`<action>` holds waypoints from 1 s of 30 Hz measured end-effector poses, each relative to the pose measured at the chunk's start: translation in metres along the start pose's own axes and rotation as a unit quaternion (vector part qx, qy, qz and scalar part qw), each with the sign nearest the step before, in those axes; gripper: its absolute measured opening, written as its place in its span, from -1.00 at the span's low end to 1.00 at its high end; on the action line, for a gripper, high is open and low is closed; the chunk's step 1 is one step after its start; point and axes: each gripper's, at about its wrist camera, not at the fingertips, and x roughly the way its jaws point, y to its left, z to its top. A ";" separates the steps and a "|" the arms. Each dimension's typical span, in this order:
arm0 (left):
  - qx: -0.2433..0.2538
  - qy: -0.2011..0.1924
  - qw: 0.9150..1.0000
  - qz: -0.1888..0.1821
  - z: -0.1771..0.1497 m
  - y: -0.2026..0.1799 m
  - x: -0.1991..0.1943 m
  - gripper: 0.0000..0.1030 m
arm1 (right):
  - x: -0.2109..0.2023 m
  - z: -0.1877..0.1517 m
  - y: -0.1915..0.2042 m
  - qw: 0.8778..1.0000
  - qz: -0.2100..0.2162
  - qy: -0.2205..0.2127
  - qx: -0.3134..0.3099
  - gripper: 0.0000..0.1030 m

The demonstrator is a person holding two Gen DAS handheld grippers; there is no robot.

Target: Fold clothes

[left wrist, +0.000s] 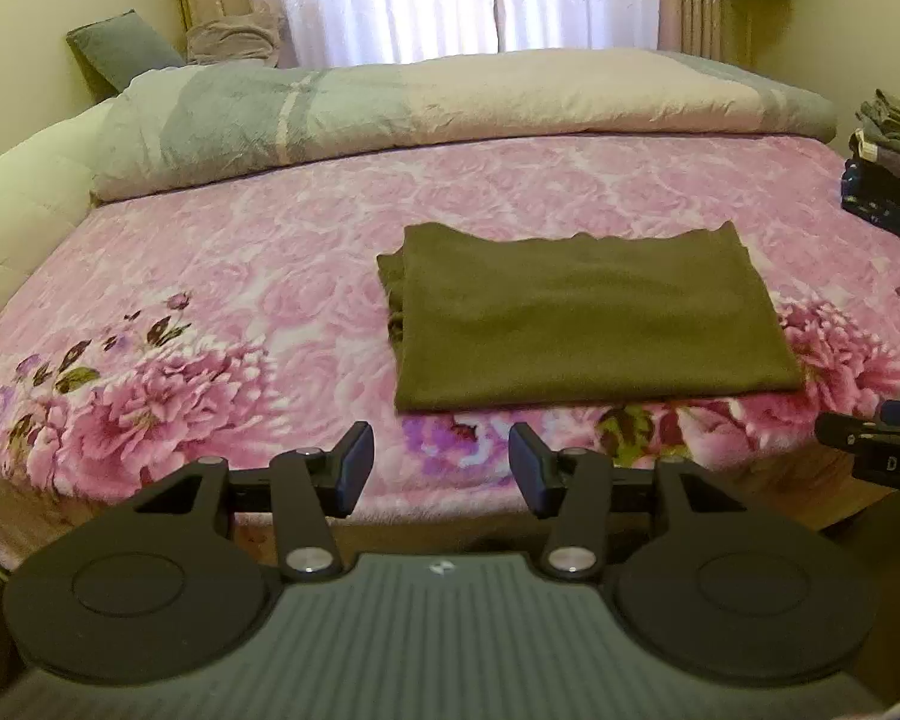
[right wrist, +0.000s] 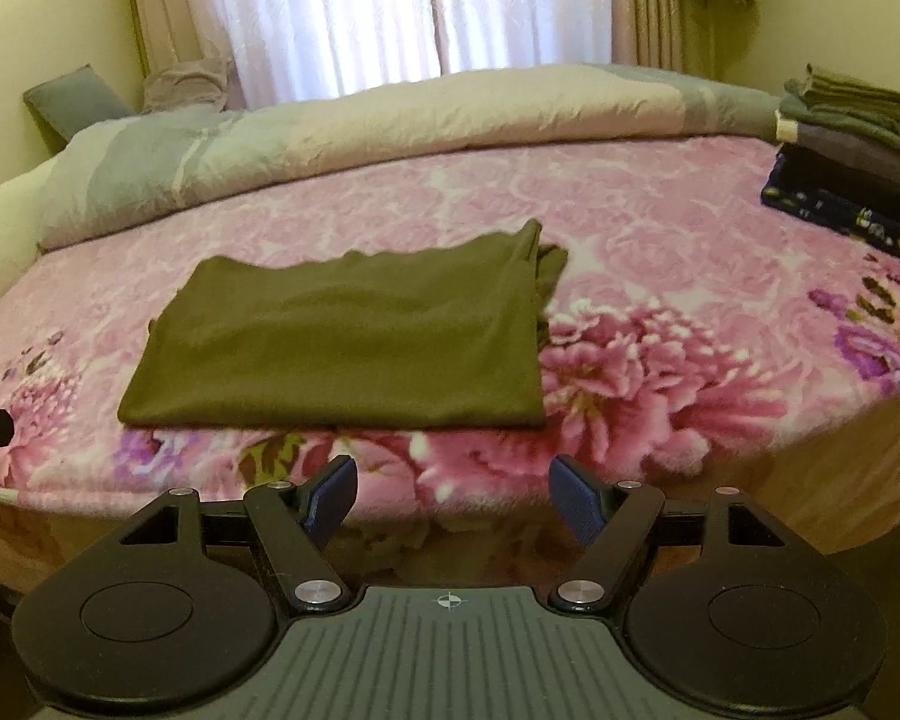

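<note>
The olive-green garment (left wrist: 582, 324) lies folded into a flat rectangle on the pink floral blanket (left wrist: 258, 276), near the bed's front edge, with its layered edges bunched at one end. Left gripper (left wrist: 441, 468): jaws spread wide, nothing between them — it hangs over the blanket's front edge, just short of the garment and clear of it. Right gripper (right wrist: 453, 501): likewise parted and empty, apart from the garment. A stack of folded clothes (right wrist: 858, 144) sits at the bed's far right side — well away from the garment.
</note>
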 end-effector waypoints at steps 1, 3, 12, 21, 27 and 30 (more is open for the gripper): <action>-0.002 0.002 1.000 0.001 -0.001 0.000 0.000 -0.12 | 0.002 -0.001 0.001 1.000 0.003 0.003 -0.002 0.43; -0.004 0.005 1.000 0.005 -0.004 0.001 -0.001 -0.11 | 0.005 -0.003 0.004 1.000 0.008 0.007 -0.007 0.43; -0.006 0.020 1.000 0.008 -0.005 0.005 0.008 -0.09 | 0.016 -0.004 0.008 0.999 0.025 0.018 -0.012 0.43; 0.005 0.029 0.999 -0.031 0.004 -0.005 0.031 -0.09 | 0.023 -0.003 -0.003 1.000 -0.012 0.028 0.000 0.43; 0.007 0.041 0.997 -0.062 0.006 -0.012 0.048 -0.09 | 0.023 0.003 -0.004 0.999 -0.033 0.028 -0.006 0.43; 0.005 0.050 0.997 -0.066 0.004 -0.011 0.056 -0.09 | 0.029 0.003 -0.003 0.999 -0.037 0.037 -0.007 0.43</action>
